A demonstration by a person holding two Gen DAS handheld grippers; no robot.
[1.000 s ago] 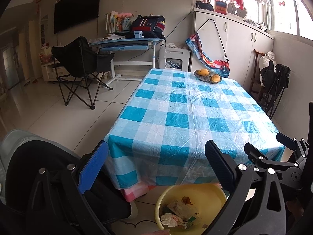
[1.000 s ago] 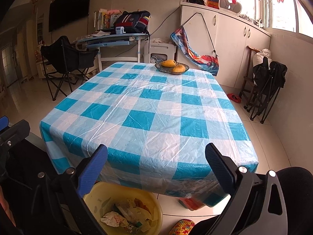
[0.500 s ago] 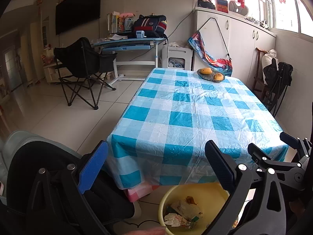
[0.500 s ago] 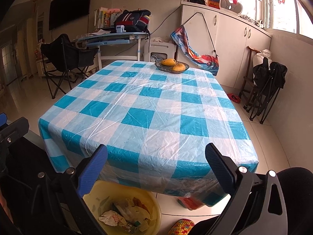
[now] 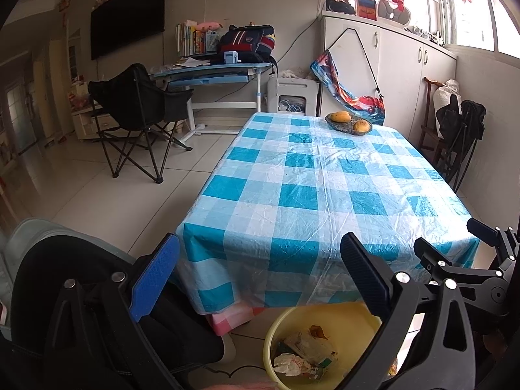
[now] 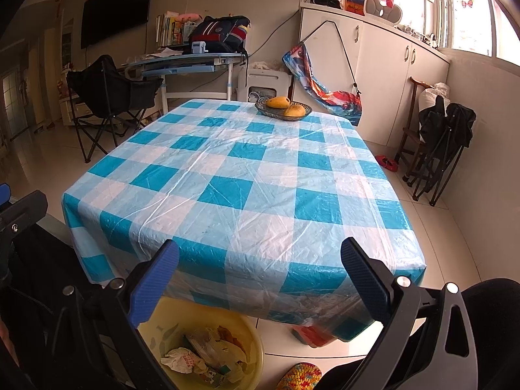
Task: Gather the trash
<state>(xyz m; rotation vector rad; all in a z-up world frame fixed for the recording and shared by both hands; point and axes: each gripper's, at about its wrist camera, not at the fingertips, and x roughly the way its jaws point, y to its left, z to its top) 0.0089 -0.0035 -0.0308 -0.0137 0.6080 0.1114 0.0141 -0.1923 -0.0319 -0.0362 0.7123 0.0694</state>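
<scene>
So the biggest thing here is the table (image 6: 247,175) with a blue and white checked plastic tablecloth (image 5: 325,195), filling the middle of both views, and its top is bare apart from a dark fruit bowl (image 6: 282,110) at the far end holding two yellow-orange mangoes (image 6: 278,101). Far left there's a black folding camp chair (image 5: 139,104) on the white tiled floor, with a blue kids' desk (image 5: 211,71) behind it carrying a dark backpack (image 5: 247,40) and a row of books, and a TV (image 5: 126,29) on the wall above. White cabinets (image 6: 383,65) run along the far right under the window, and a folded black chair (image 6: 445,139) leans near the right wall. The trash itself sits in a yellow plastic basin (image 6: 250,341) on the floor at the near edge of the table, partly under the cloth overhang: crumpled wrappers and tissue (image 6: 208,357) piled inside. Left gripper (image 5: 256,282) is held up near the table's near edge with its blue-padded fingers spread wide, nothing in them. Right gripper (image 6: 260,284) is the same deal, jaws wide apart and empty, hovering above the basin. A crocheted slipper (image 6: 299,377) pokes in at the near bottom edge.
</scene>
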